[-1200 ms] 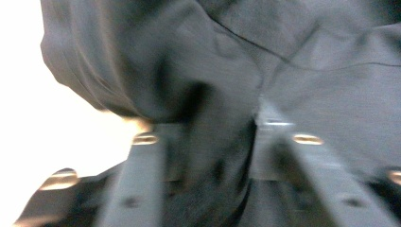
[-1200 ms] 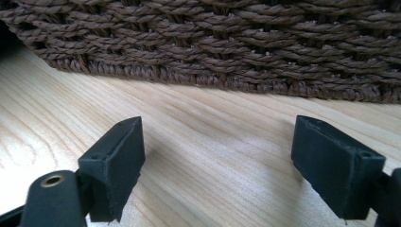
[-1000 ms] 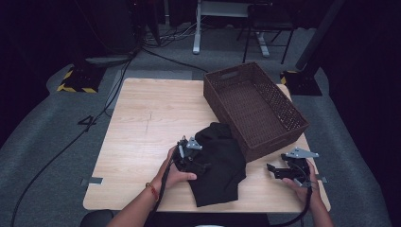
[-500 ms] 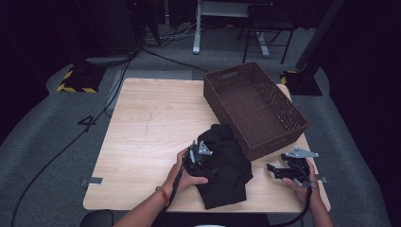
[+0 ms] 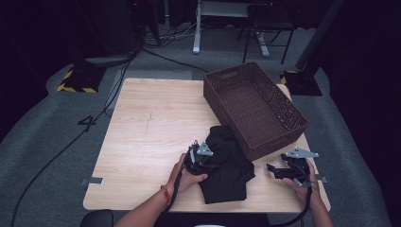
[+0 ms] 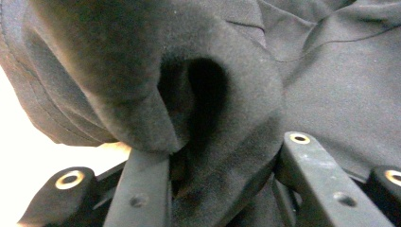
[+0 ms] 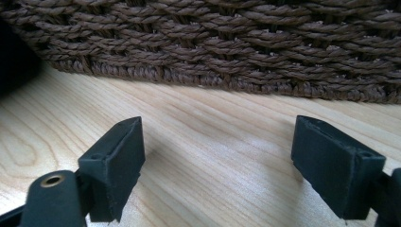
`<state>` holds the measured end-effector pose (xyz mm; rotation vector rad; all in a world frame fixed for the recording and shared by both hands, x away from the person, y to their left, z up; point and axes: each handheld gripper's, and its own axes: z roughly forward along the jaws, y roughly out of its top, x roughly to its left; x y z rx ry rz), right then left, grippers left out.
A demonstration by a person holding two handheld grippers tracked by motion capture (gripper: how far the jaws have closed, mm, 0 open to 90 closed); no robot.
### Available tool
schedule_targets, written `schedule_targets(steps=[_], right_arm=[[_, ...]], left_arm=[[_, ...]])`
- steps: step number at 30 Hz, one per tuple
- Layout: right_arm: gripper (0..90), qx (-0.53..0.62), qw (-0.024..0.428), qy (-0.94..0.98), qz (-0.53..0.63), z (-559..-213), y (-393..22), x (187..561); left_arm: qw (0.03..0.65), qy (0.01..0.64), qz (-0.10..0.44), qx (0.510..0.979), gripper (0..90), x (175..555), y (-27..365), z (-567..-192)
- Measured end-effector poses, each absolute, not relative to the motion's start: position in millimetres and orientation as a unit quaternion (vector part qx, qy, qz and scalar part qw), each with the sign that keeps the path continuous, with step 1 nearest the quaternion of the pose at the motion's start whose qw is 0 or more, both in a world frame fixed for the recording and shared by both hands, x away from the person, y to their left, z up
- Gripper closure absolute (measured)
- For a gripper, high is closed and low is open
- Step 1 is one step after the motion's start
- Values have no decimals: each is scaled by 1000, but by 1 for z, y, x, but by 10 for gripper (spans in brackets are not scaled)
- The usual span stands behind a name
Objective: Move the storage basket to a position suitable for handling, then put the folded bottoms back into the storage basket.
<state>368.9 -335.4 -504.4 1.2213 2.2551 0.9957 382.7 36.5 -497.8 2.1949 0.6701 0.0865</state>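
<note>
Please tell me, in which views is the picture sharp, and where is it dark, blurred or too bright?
High view: the table is well lit, the room around it dark, and the black garment shows little detail. Left gripper view: the garment is so close that its nearest folds look soft, and the table at the left edge is washed out to white. Right gripper view: the wicker basket and wood grain are sharp.

Garment [image 5: 227,163] on table [image 5: 151,123], beside basket [image 5: 255,106]

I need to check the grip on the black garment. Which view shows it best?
The left gripper view: the black garment bunches between the left tongs, whose jaws have just been closing. The high view shows its whole heap on the table; the right gripper view shows just a dark edge.
</note>
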Motion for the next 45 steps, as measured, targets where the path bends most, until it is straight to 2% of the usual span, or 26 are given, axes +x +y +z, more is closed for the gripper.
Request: schedule_targets(steps=[7, 28, 45], right_arm=[[186, 435, 194, 805, 355, -504, -336, 369], [186, 433, 193, 805, 356, -504, -336, 368], [186, 435, 194, 804, 356, -504, -336, 368]], left_arm=[[420, 251, 45, 871, 720, 382, 42, -496], [458, 250, 71, 850, 733, 381, 68, -478], [497, 252, 121, 821, 737, 376, 92, -442]])
